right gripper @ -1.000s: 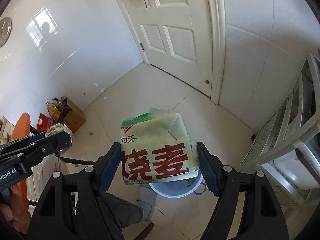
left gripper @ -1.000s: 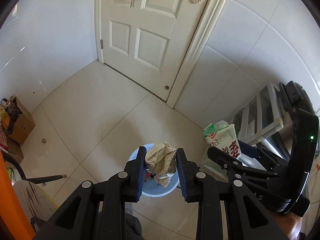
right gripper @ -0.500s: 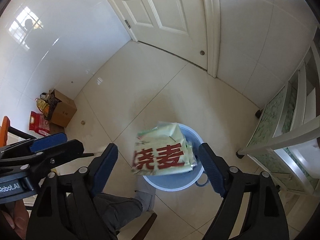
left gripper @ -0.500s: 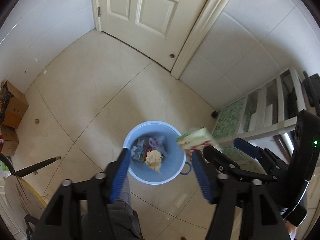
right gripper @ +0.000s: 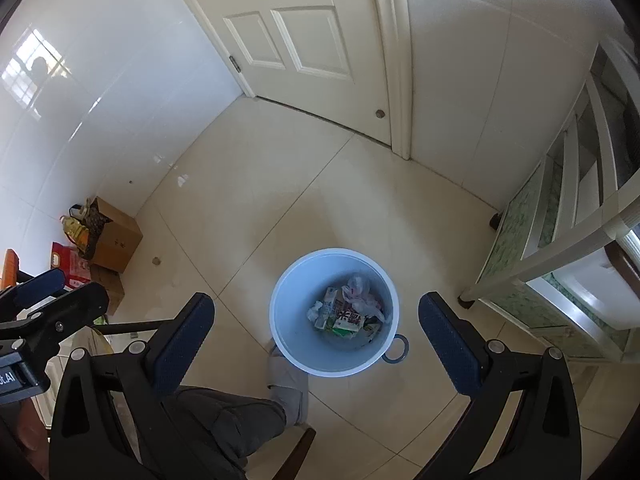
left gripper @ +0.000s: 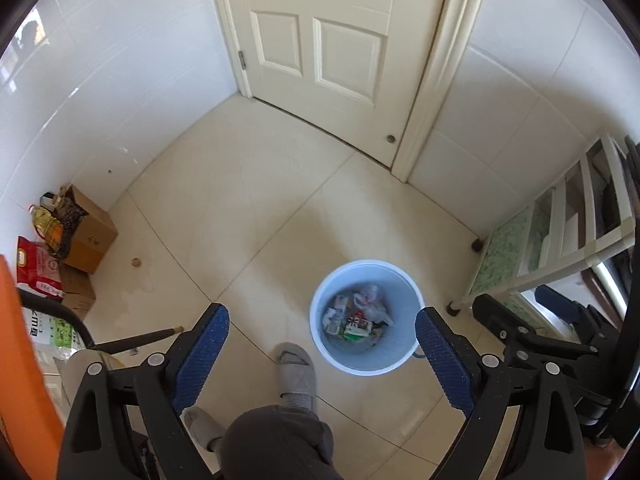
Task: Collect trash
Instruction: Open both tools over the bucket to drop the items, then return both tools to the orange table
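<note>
A light blue bin (left gripper: 325, 312) stands on the tiled floor, also in the right wrist view (right gripper: 289, 300). Trash lies at its bottom: a green and white food pack with red print (left gripper: 357, 326) (right gripper: 347, 321), crumpled paper and plastic wrappers (right gripper: 362, 294). My left gripper (left gripper: 322, 334) is open and empty, held high above the floor, with the bin between its fingers toward the right one. My right gripper (right gripper: 316, 326) is open and empty, high above the bin. The right gripper's body shows at the right of the left wrist view (left gripper: 560, 344).
A white door (left gripper: 320, 32) is shut at the back. Cardboard boxes, an oil bottle and bags (left gripper: 76, 236) sit by the left wall. A white shelf unit (left gripper: 560, 240) stands at the right. The person's slippered foot (left gripper: 296, 376) is beside the bin. A chair leg (left gripper: 136, 338) is at the left.
Both grippers have opened wide. The crumpled paper dropped from the left gripper and the food pack from the right one; both now lie in the bin.
</note>
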Demonstrator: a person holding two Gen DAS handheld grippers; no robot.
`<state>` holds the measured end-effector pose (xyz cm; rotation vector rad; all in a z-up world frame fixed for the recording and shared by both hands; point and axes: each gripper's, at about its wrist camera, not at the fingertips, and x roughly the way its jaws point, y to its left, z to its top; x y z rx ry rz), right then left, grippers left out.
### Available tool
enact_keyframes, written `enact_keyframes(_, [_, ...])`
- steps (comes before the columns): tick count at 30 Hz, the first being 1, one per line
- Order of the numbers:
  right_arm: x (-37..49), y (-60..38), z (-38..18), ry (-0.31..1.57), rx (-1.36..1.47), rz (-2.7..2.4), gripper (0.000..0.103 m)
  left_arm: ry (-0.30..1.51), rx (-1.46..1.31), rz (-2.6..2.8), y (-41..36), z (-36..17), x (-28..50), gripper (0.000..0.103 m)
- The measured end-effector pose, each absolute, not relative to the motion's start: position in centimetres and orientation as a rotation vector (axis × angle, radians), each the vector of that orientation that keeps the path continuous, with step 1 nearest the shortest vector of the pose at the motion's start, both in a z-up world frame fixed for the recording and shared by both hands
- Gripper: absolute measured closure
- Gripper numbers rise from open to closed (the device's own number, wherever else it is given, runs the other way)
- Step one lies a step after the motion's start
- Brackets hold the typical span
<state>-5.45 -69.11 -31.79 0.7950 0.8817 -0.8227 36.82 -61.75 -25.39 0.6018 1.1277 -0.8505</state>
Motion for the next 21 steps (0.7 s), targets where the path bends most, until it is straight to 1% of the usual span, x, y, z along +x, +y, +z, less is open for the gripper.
enact_keyframes(6, [-4.6,-66.3,-26.7,0.821,0.722,-0.803,0.0,1.045,0.527,-0.843,-56.9,-20.6,35.3,0.011])
enact_keyframes(14, [-2.3,-61.0,-19.2,0.724,0.601,-0.746,0.0,0.904,0.359,-0.82,-45.6,-13.1,34.3,0.008])
enact_keyframes(21, [0.3,-55.8,-14.5,0.66,0.512,-0.674,0.0,0.803,0.248,-0.74,-35.2,-10.0,33.7,0.008])
